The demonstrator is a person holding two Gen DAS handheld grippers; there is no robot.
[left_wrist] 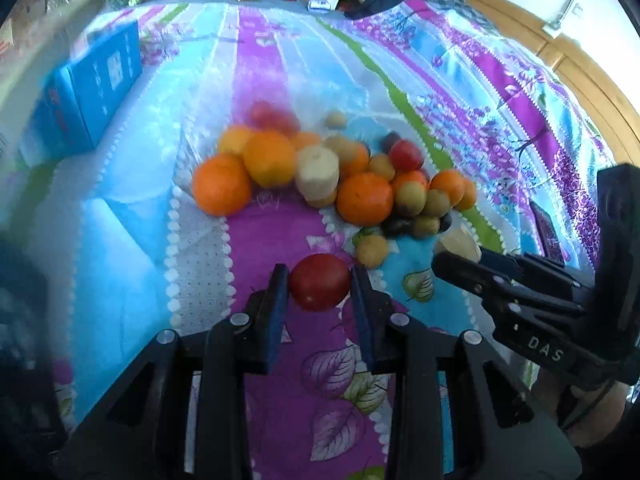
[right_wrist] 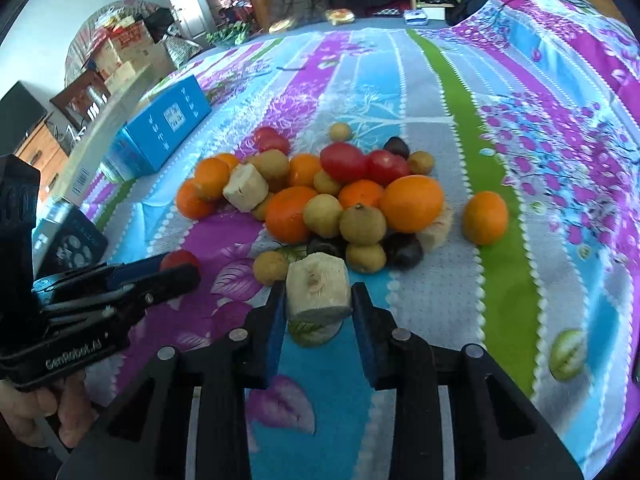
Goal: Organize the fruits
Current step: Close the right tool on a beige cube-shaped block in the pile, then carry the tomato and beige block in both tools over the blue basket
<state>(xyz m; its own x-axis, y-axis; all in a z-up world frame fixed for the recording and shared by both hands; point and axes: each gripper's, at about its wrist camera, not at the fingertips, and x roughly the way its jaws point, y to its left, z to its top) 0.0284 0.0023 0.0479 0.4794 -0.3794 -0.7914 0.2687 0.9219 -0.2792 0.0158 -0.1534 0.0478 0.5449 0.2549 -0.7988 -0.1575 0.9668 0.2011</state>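
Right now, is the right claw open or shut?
Shut. The right claw squeezes the pale chunk between both blue pads.

Round orange citrus fruits (right_wrist: 411,202): about seven.
Smooth red tomatoes (right_wrist: 343,161): four (one between the left gripper's pads).
Pale cut cylinder chunks (right_wrist: 318,290): three.
Small tan-green round fruits (right_wrist: 363,224): roughly nine.
Dark purple fruits (right_wrist: 404,253): about three.
Blue cardboard box (right_wrist: 160,128): one.

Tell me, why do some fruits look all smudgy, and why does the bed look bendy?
Left wrist view: the far fruit pile and blue box are blurred, while the red fruit in the left gripper stays sharper. Right wrist view: crisper, with the pale chunk in the right gripper clear. In both, the fisheye lens curves the bedspread and darkens the corners.
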